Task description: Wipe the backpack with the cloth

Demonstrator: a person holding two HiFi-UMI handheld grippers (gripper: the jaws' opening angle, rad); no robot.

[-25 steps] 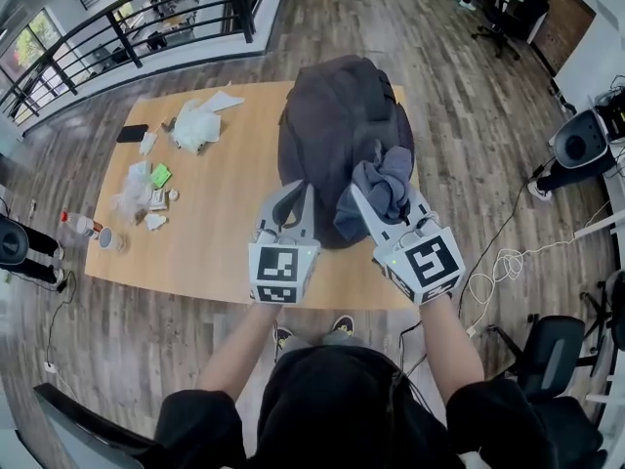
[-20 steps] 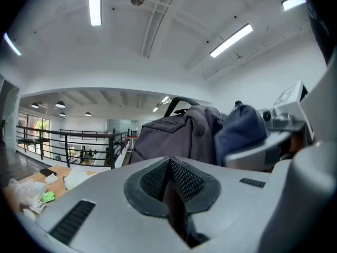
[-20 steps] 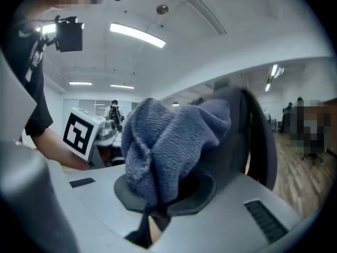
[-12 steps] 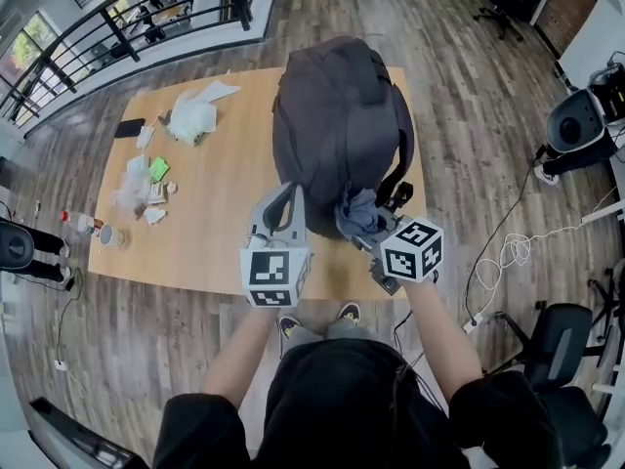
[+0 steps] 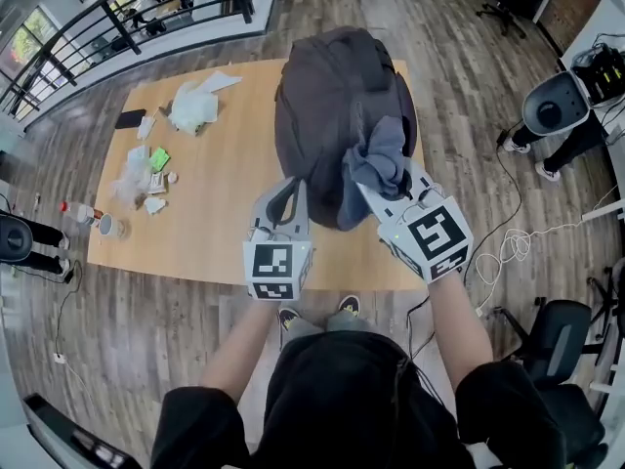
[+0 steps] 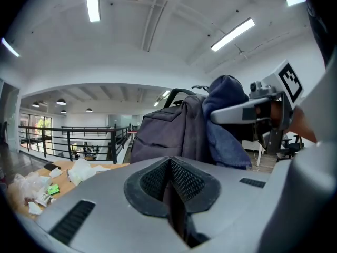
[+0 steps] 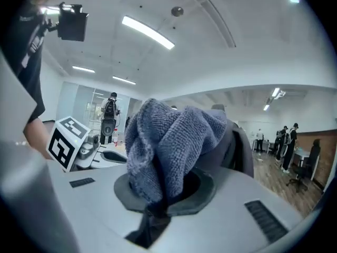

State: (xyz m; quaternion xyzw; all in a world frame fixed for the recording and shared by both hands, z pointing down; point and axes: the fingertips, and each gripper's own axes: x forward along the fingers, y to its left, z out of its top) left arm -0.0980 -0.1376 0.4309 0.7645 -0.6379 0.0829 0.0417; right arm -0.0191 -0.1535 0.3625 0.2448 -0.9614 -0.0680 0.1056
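Now the dark backpack (image 5: pixel 337 96) stands on the right part of the wooden bench (image 5: pixel 215 223). A bunched grey-blue cloth (image 5: pixel 379 159) rests against its near right side, clamped between the jaws of the right hand-held gripper (image 5: pixel 389 189). The left hand-held gripper (image 5: pixel 286 191) has its jaws pressed together, tips just beside the backpack's near left edge; whether they pinch any fabric cannot be told. Farther left on the bench lie crumpled white papers (image 5: pixel 192 113), a green packet (image 5: pixel 159 159) and a black phone (image 5: pixel 130 118), well apart from the backpack.
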